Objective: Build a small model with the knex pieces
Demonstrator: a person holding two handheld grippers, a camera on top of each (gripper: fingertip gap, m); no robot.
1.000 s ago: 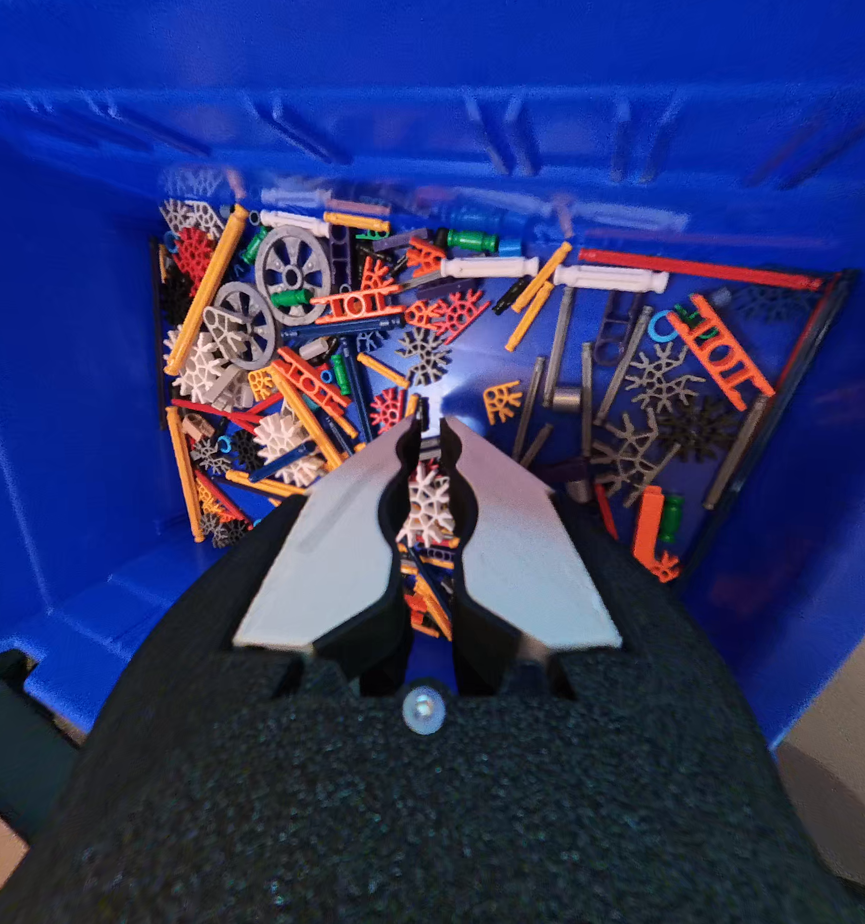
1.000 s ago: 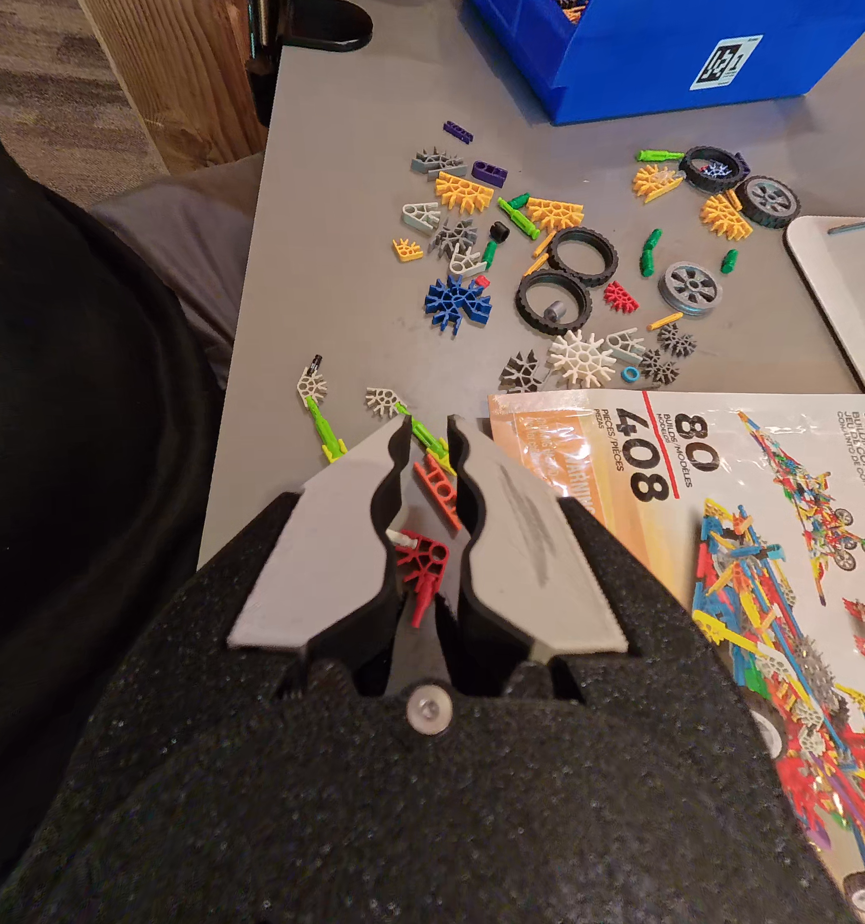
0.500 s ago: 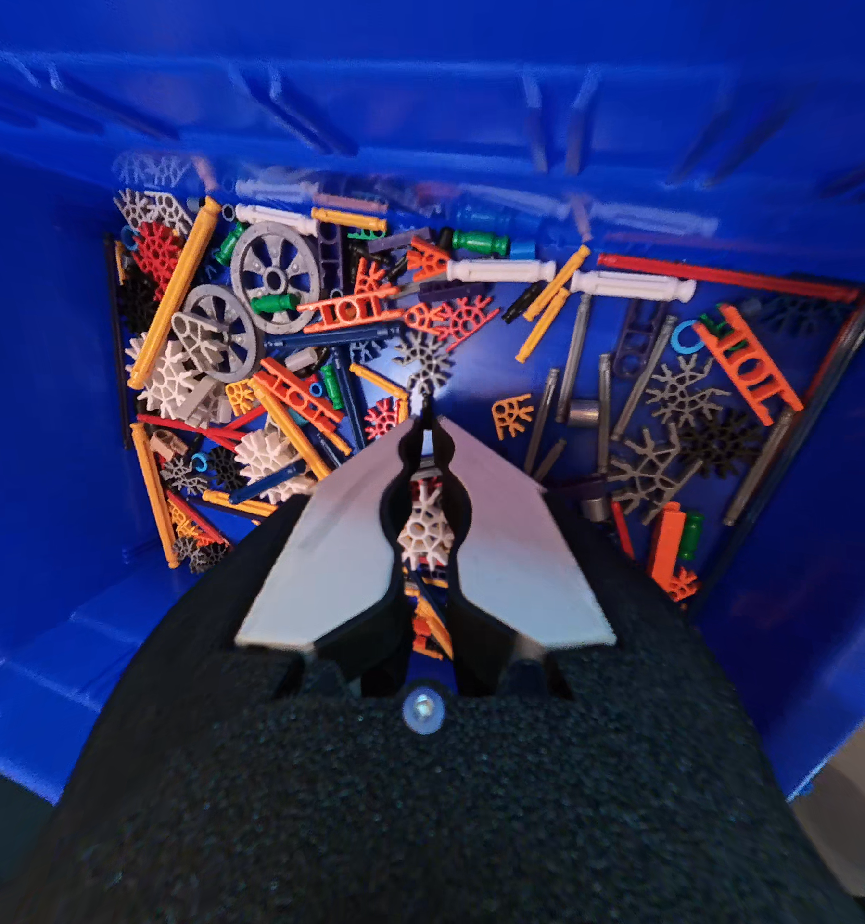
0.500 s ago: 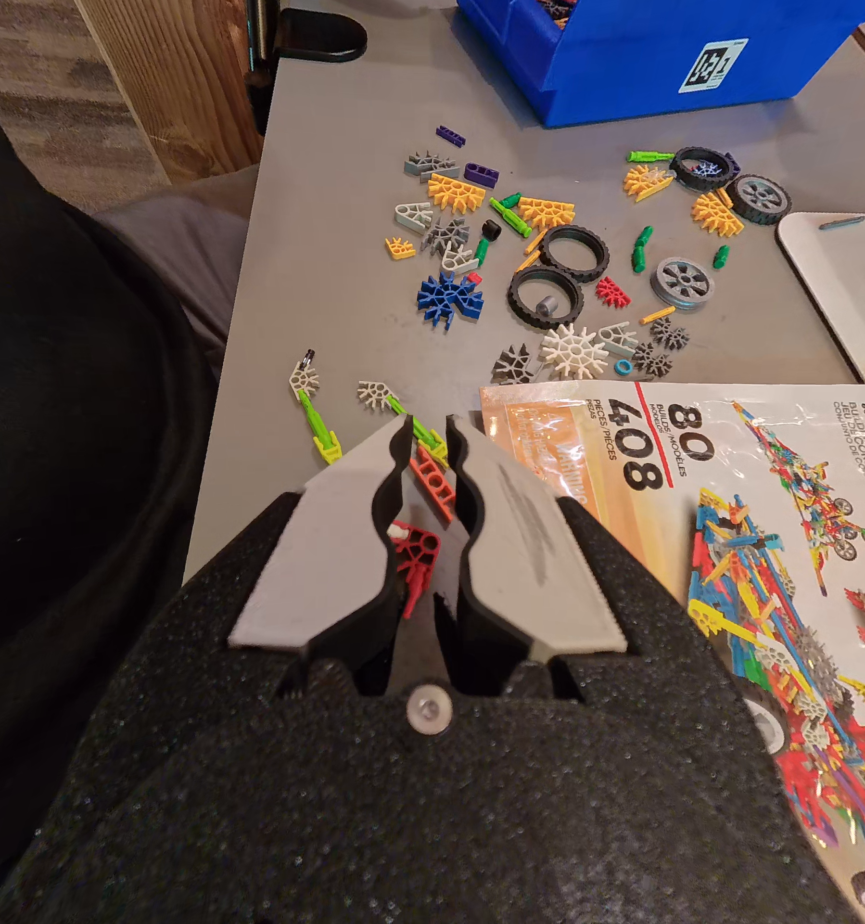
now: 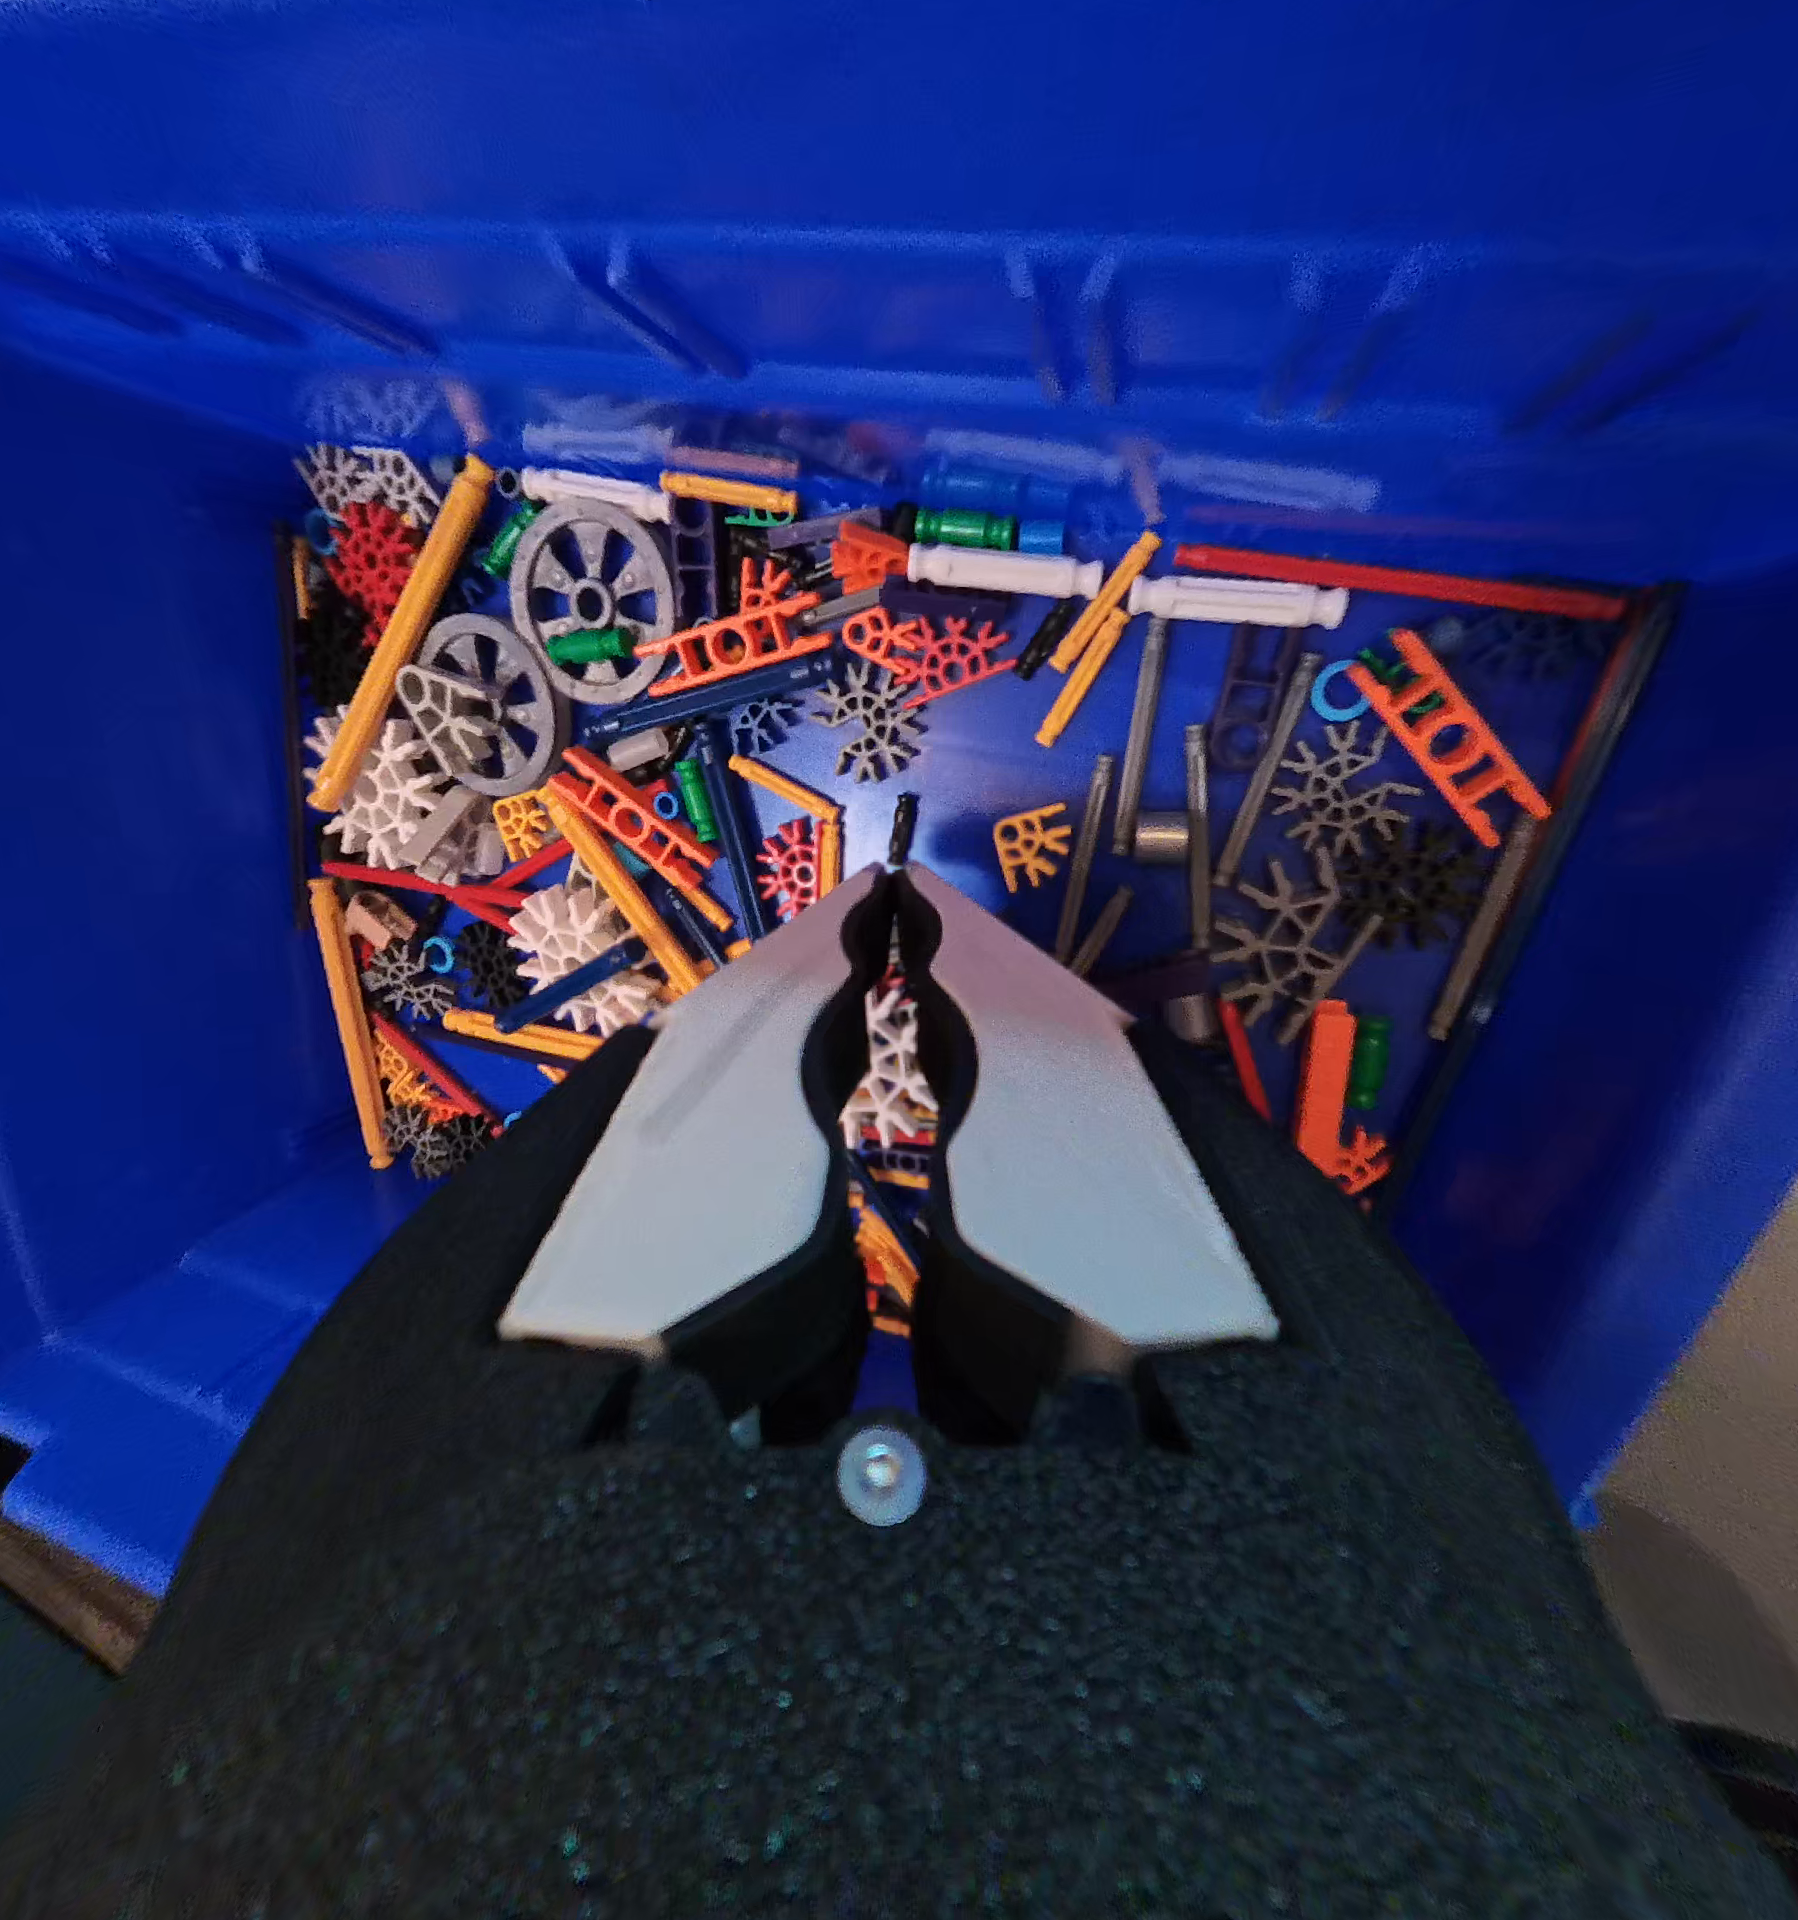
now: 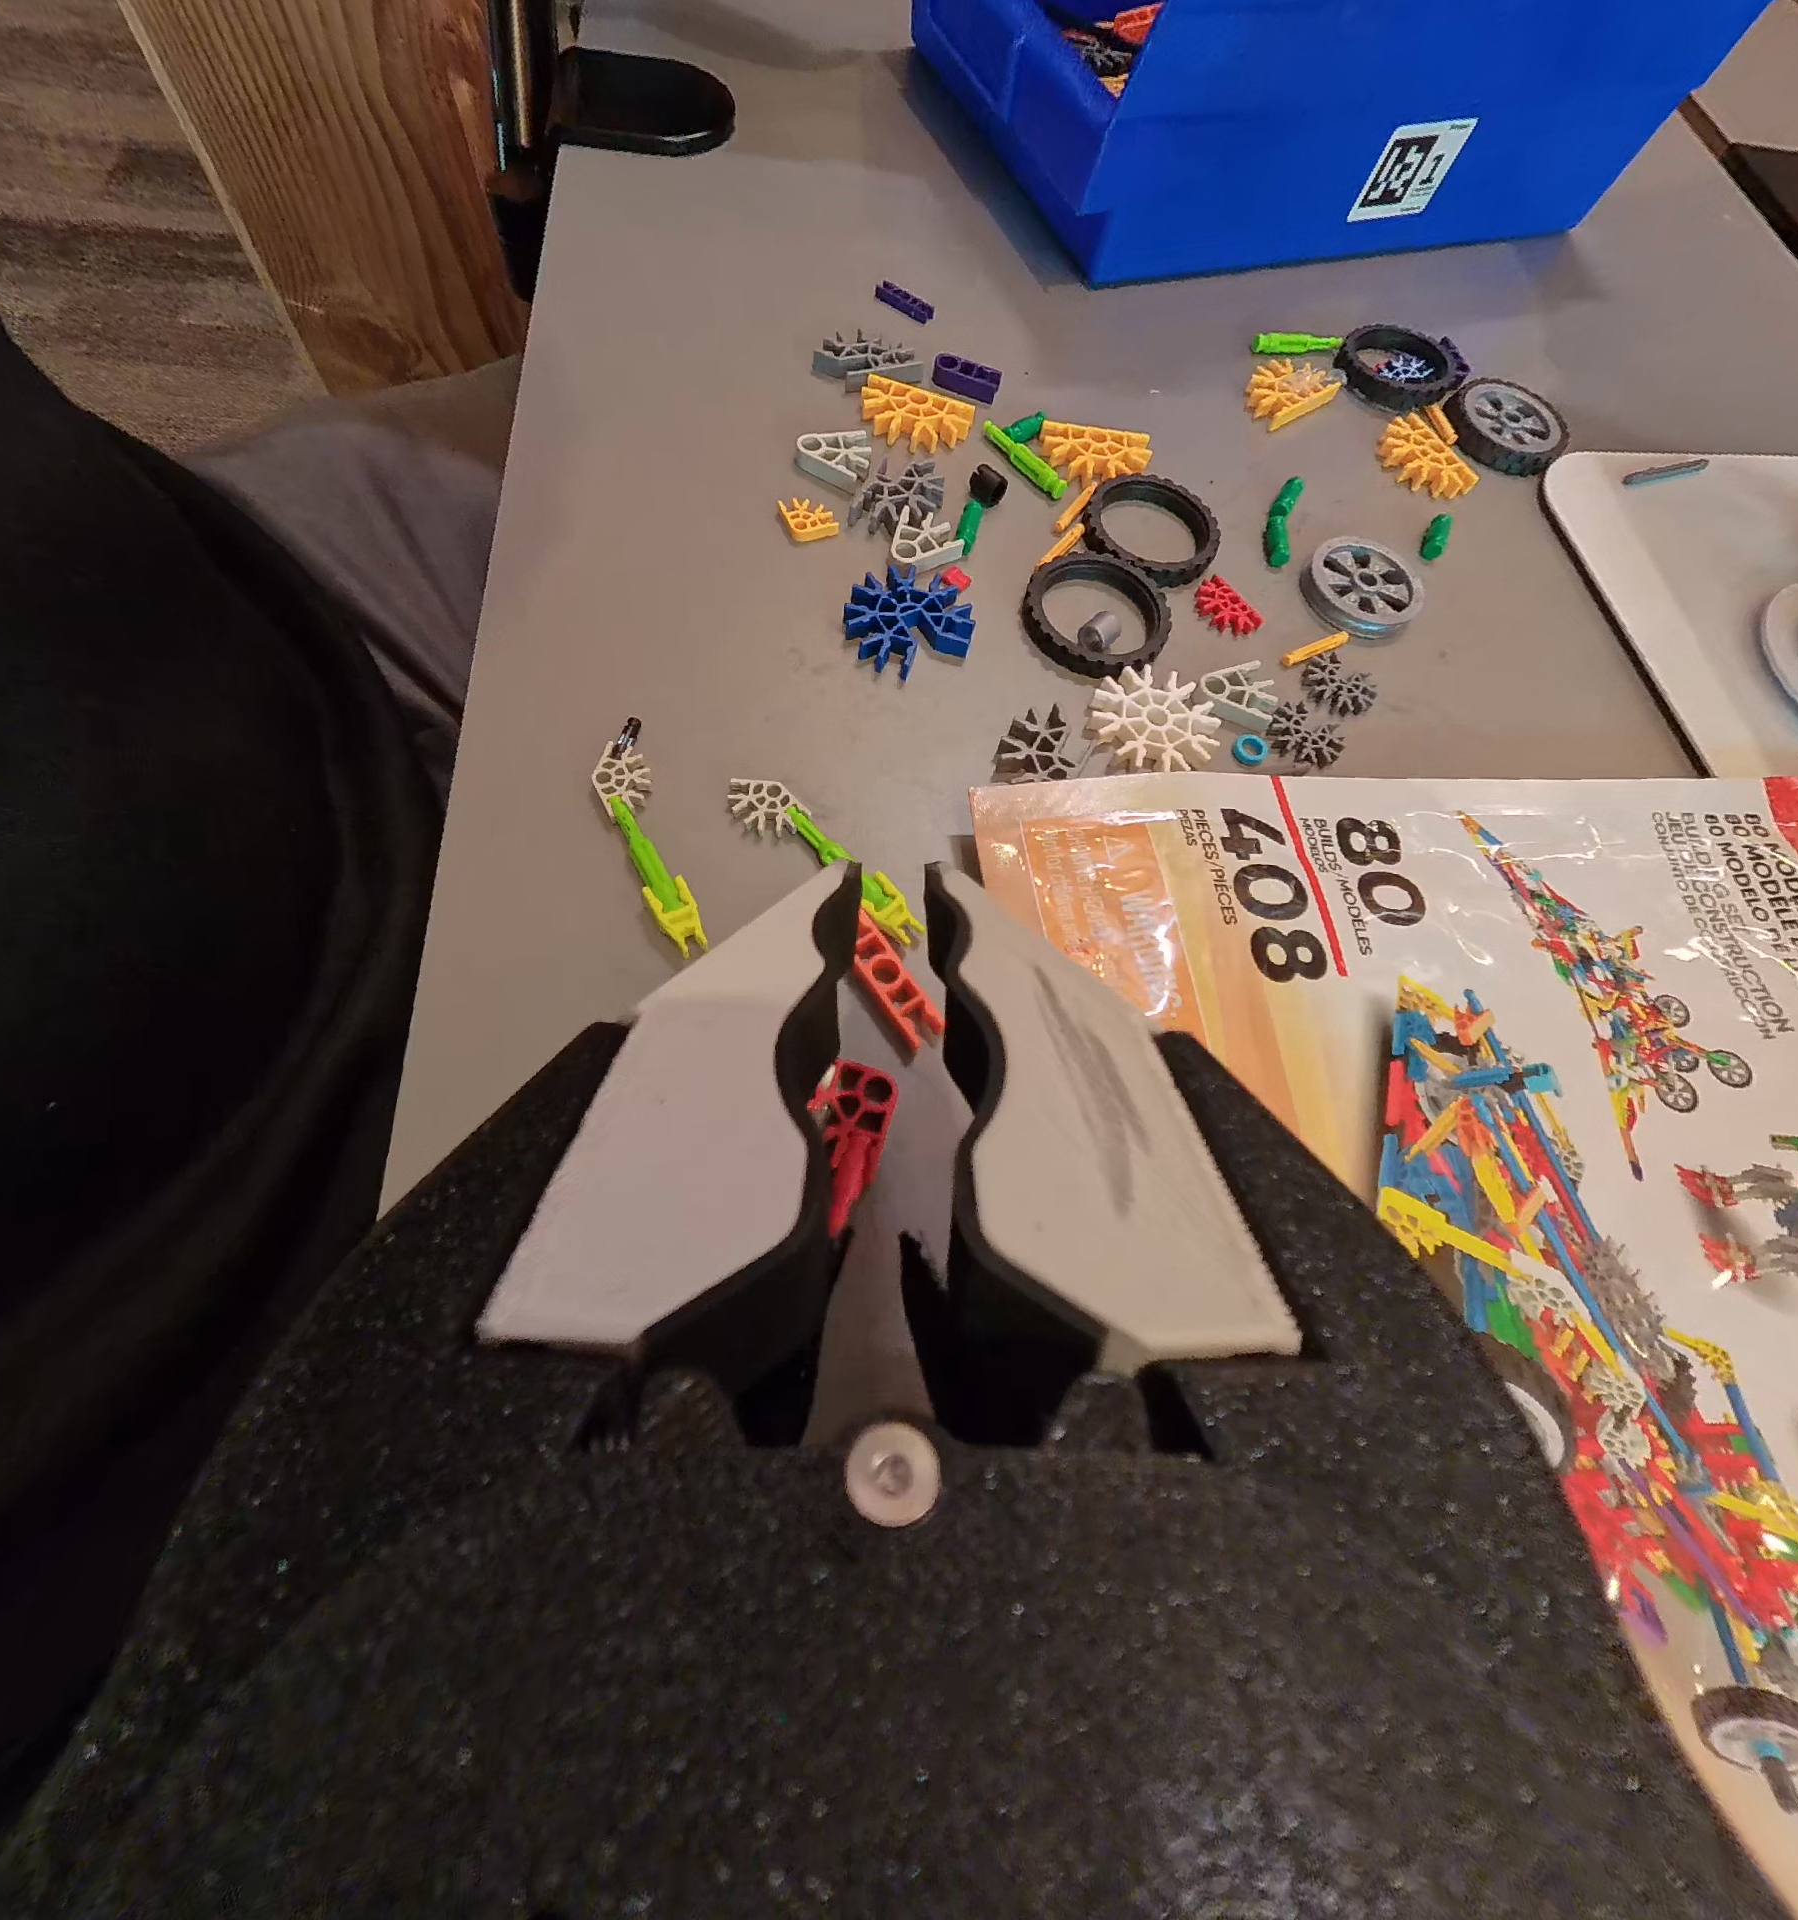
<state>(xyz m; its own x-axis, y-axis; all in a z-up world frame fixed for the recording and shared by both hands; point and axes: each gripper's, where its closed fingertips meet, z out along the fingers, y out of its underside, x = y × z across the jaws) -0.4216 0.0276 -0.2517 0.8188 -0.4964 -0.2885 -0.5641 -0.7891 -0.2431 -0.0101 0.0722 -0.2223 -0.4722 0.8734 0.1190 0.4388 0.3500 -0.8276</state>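
Blue plastic walls of a deep bin (image 5: 95, 831) surround the left hand-held gripper (image 5: 893, 878), whose tips are pressed together on a short black rod (image 5: 905, 821) just above the heap of rods, wheels and connectors. On the grey surface (image 6: 666, 520), the right hand-held gripper (image 6: 890, 883) is slightly spread and holds nothing, poised over an orange ladder piece (image 6: 895, 982) and a red connector (image 6: 859, 1107) left of the bagged booklet (image 6: 1497, 1039), with loose parts scattered farther off.

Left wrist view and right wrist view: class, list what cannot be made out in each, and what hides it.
- Left wrist view: parts in the blue bin beneath the left gripper, hidden by its body.
- Left wrist view: the thin black rod at the closed jaws, too small to identify.
- Right wrist view: the white tray, cut off by the right edge.
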